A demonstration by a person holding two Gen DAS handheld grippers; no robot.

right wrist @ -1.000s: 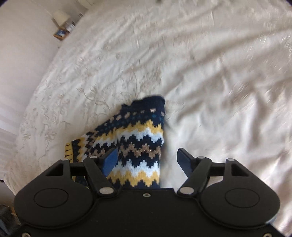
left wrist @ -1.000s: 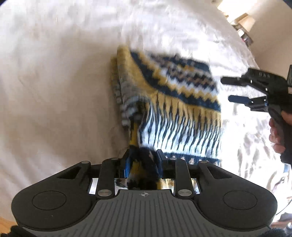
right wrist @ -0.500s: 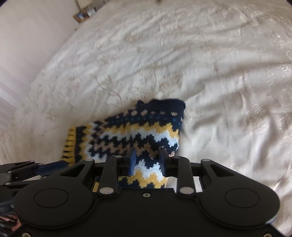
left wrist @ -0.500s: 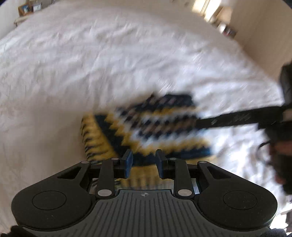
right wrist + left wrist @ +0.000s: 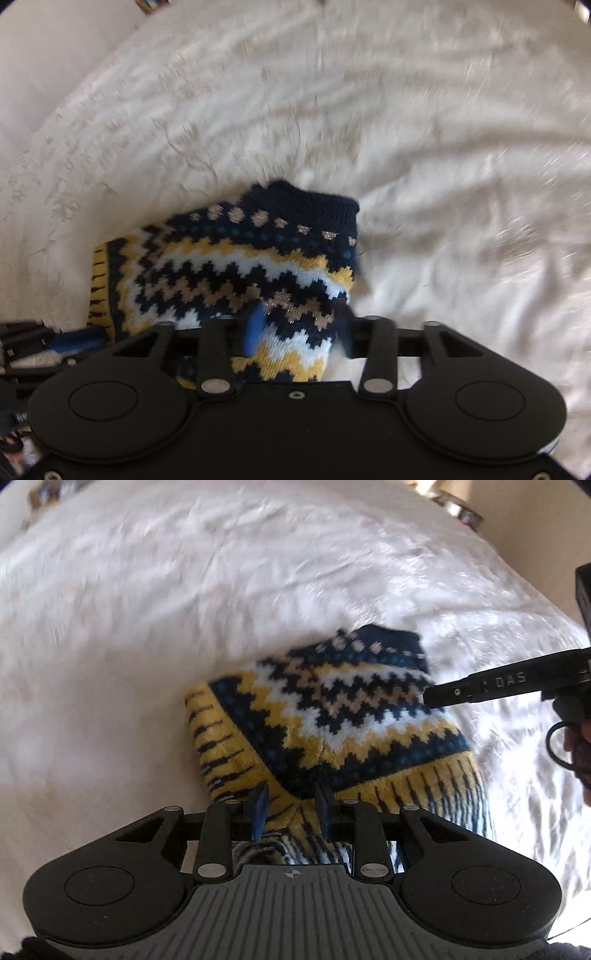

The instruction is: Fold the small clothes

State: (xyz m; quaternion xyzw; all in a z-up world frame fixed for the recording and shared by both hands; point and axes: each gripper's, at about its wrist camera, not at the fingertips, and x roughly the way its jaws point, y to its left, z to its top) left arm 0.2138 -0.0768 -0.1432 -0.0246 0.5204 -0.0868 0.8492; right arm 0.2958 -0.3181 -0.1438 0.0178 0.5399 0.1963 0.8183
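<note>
A small knitted sweater (image 5: 332,723) in navy, yellow, white and tan zigzags lies folded on a white bedspread (image 5: 147,609). It also shows in the right wrist view (image 5: 236,266). My left gripper (image 5: 291,805) hovers over its near yellow edge, jaws slightly apart with nothing clamped. My right gripper (image 5: 295,325) is over the sweater's right edge, jaws part open around the knit without pinching it. The right gripper's fingers (image 5: 480,690) reach in from the right in the left wrist view.
The wrinkled white bedspread (image 5: 443,166) spreads all around the sweater. A pale wall (image 5: 55,55) and small furniture (image 5: 458,509) stand beyond the bed's far edges.
My left gripper let go of the sweater's edge after carrying it over into a fold. My right gripper closed in, then opened again over the sweater's right side.
</note>
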